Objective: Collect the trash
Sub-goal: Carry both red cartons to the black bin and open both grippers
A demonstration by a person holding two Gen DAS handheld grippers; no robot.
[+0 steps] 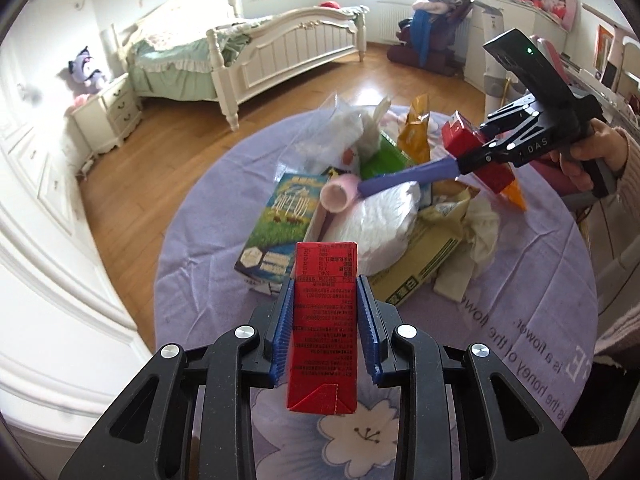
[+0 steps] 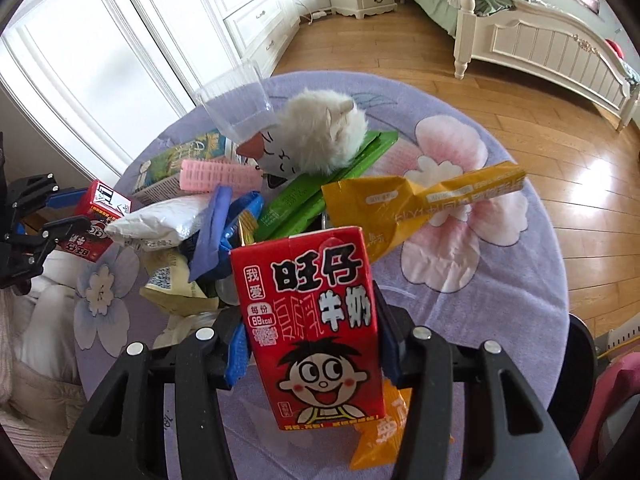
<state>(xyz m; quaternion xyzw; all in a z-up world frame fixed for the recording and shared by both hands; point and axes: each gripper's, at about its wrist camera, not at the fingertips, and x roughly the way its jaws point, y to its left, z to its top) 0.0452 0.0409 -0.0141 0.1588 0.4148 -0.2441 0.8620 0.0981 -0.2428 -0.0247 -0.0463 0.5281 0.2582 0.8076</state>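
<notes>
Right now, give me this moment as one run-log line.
left tool: red carton gripped | right tool: red milk carton gripped | pile: on table

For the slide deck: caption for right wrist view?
Right tongs grip a red milk carton above the trash-strewn purple rug.

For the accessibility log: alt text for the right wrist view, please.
The right gripper clamps a red milk carton with a cartoon face above a lilac floral tablecloth heaped with trash: a yellow wrapper, green packet, pink hair roller, clear plastic cup. At left, the left gripper holds another red carton.
</notes>
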